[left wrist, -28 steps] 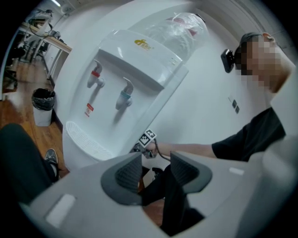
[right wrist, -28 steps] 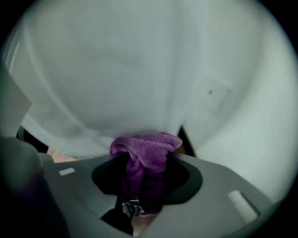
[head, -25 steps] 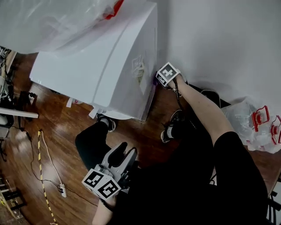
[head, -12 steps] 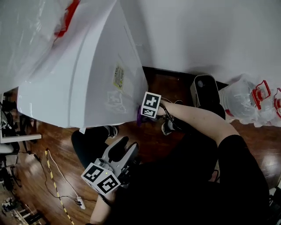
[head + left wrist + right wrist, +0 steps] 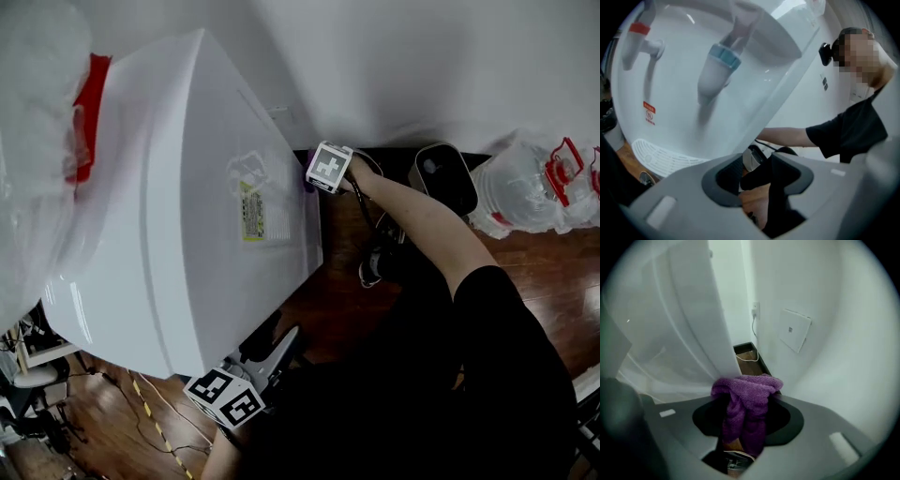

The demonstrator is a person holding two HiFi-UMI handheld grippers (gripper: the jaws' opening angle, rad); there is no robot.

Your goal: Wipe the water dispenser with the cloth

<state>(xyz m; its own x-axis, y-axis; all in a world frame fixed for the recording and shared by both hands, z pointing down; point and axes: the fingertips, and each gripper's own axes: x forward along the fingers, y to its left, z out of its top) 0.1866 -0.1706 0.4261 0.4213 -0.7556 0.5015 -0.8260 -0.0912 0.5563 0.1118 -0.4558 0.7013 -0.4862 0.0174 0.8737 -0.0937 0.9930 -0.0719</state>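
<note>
Two grippers are in my hands. My left gripper (image 5: 757, 180) is the nearest thing: it hangs low in front of me with its jaws apart, and nothing is between them. Through the gap I see only my own shoe (image 5: 751, 158) and the wooden floor (image 5: 337, 300).

Just beyond it stands one white water dispenser (image 5: 187, 244). It stands upright, with its long axis running from the floor to the top. Its front faces my left gripper and shows two taps, one red tap (image 5: 640, 29) and one blue tap (image 5: 719, 61). Below them is one white drip grille (image 5: 661, 154). On top sits a bottle wrapped in clear plastic (image 5: 37, 141) with a red band.

Farther away, my right gripper (image 5: 743, 420) is closed on one purple cloth (image 5: 747, 390). The cloth is bunched between the jaws and rests at the dispenser's side panel, near its rear edge, below a small label (image 5: 249, 208).

Behind that edge the white wall (image 5: 422, 66) is close, so only a narrow strip of floor is left between them. On the wall are one socket (image 5: 755, 310) with a white cord and one white plate (image 5: 794, 330).

To my right by the wall stand one dark grey container (image 5: 442, 178) and a heap of clear bottles (image 5: 539, 183) with red handles, at least two.
</note>
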